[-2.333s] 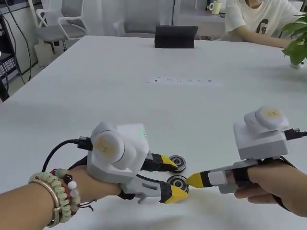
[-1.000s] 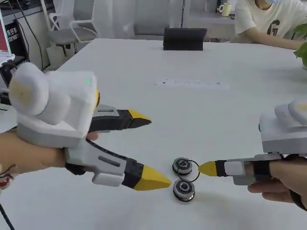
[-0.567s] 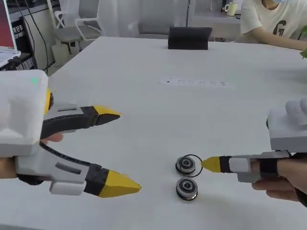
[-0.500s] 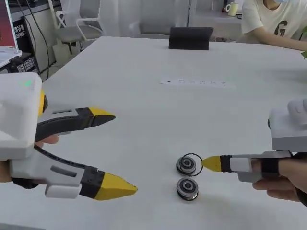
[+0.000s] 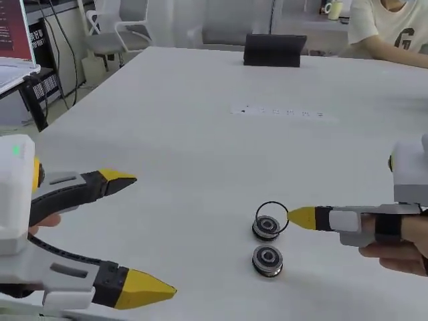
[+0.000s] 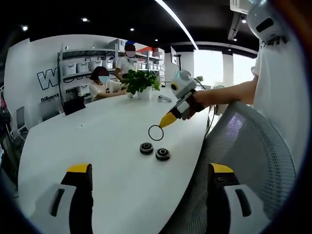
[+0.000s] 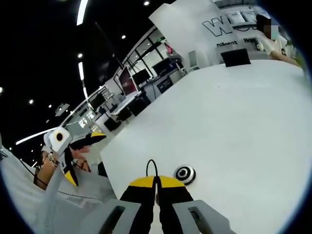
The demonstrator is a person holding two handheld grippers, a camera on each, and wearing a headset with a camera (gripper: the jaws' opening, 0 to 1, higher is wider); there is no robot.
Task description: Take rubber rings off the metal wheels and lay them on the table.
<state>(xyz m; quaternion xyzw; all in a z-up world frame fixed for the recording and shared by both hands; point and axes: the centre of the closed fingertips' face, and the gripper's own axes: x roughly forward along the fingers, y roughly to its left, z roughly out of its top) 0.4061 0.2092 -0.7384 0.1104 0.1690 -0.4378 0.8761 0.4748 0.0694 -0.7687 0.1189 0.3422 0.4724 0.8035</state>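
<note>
on a wide white table [image 5: 200,120], seen from the head view, two handheld grippers face each other with two small metal wheels between them. the left gripper [image 5: 152,234] hovers at the near left, well apart from the wheels, its two yellow-tipped jaws spread wide and holding nothing. the right gripper [image 5: 301,217] reaches in from the right, jaws pressed together on the edge of a thin black rubber ring [image 5: 270,202]. the left gripper view shows the ring hanging from the tip, free in the air just above the far wheel [image 5: 266,227]. the near wheel [image 5: 267,259] sits just beside it, both flat on the table.

the step in hand looks like laying this ring down. it would go best by carrying the ring sideways to bare table, clear of both wheels, lowering until it lies flat, and only then parting the jaws, so it does not bounce or land back on a wheel.

count: one table, two grippers, two wheels, one loose ring. whether the near wheel carries a ring cannot be told.
</note>
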